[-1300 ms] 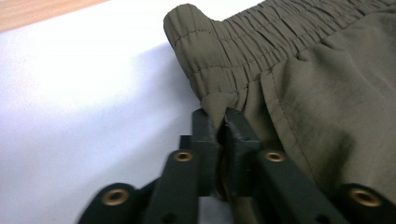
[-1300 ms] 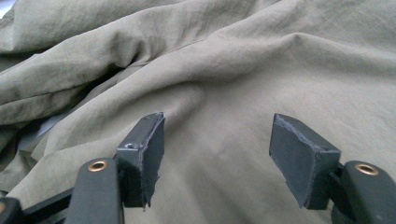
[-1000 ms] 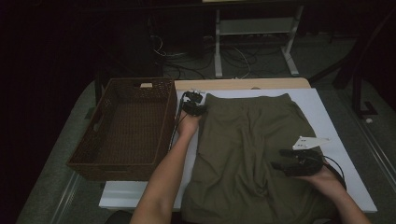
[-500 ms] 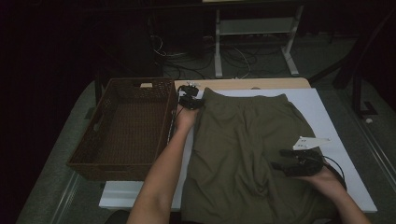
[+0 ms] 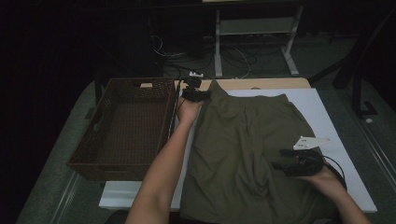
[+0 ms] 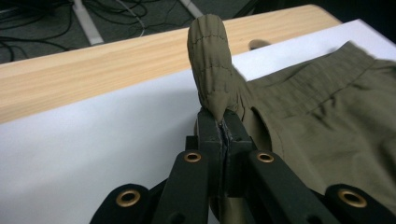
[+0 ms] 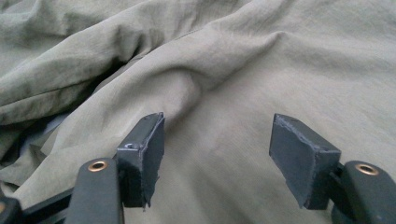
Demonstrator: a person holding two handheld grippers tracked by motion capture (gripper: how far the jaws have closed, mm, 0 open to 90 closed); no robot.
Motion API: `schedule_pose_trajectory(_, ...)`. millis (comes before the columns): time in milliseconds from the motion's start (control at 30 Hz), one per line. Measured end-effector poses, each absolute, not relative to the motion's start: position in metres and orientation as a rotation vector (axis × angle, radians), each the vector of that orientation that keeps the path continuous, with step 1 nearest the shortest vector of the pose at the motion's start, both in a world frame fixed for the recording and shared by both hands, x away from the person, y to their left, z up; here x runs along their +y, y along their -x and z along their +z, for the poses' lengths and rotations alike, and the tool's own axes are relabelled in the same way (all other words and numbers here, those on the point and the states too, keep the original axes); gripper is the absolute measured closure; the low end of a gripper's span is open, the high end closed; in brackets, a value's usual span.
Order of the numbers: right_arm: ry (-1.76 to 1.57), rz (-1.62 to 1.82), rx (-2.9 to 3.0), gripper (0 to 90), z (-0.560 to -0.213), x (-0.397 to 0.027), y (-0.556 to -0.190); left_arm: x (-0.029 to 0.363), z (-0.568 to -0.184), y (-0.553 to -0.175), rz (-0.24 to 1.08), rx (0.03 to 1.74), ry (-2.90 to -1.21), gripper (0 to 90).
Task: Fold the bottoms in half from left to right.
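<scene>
Nearest, at the desk's lower right: right gripper in a hand, jaws spread apart, empty, hovering just over the rumpled near part of an olive-green garment; in the right gripper view, folds of that cloth between and beyond the two open pads. Garment spread across a white sheet covering the desk. Left of it, a forearm reaching away along the edge of a dark brown wicker basket. Farther off, at the garment's far left corner: left gripper, jaws pressed together, pinching that corner; in the left gripper view, the pinched corner standing up above the closed pads, lifted clear of the white sheet. Beyond, bare wooden desk edge, then cables on a dark floor.
</scene>
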State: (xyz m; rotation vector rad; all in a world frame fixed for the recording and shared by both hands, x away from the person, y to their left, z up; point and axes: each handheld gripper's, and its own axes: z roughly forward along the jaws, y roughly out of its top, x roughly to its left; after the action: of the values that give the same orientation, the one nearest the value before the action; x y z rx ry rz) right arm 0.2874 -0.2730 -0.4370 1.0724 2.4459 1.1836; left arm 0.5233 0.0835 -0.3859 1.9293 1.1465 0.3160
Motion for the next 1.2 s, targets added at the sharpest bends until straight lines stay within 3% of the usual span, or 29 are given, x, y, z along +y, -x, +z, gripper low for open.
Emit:
schedule_pose_trajectory(1100, -1.070, 1.194, 2.446, 35.0, -0.436, -0.274, -0.288, 0.021, -0.343, -0.517, 0.148, 0.938, -1.858, 88.6)
schedule_pose_trajectory(1200, -1.092, 1.205, 2.440, 31.8, -0.436, -0.274, -0.288, 0.012, -0.341, -0.517, 0.119, 0.922, -1.850, 88.6)
